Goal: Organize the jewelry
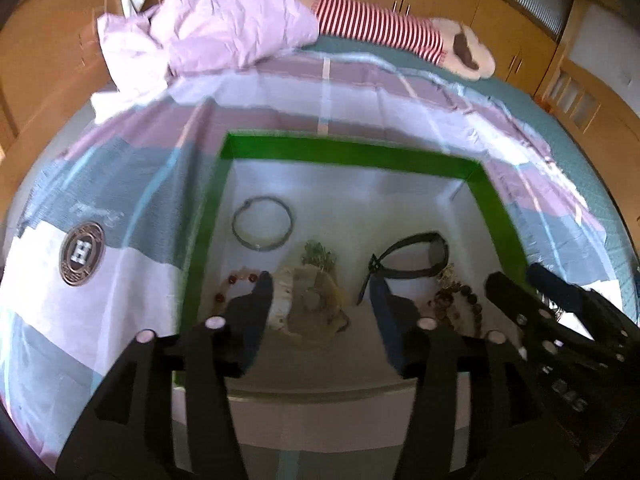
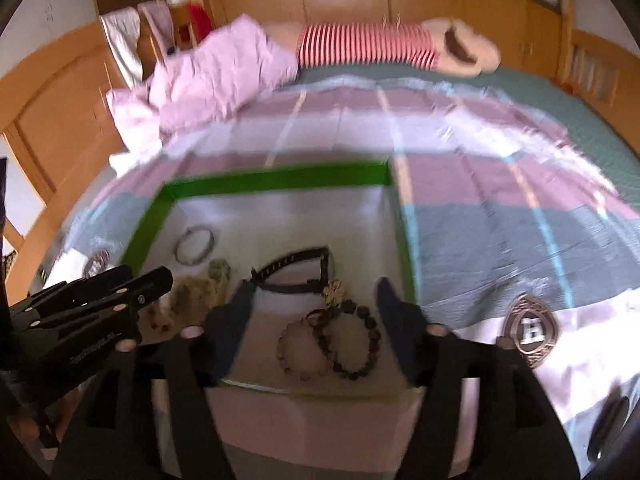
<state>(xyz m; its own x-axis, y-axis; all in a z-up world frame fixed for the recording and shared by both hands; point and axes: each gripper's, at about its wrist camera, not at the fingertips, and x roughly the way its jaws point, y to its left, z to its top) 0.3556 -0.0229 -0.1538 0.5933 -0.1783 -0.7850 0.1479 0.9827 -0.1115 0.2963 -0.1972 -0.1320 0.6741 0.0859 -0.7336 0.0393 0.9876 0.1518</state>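
black gripper (image 1: 322, 284), blue-tipped fingers (image 1: 264, 286)

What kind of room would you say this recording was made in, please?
Most likely a bedroom. The green-rimmed jewelry box sits on a bed with a plaid sheet, a crumpled pink quilt lies at the far end, and wooden wardrobe doors line the wall.
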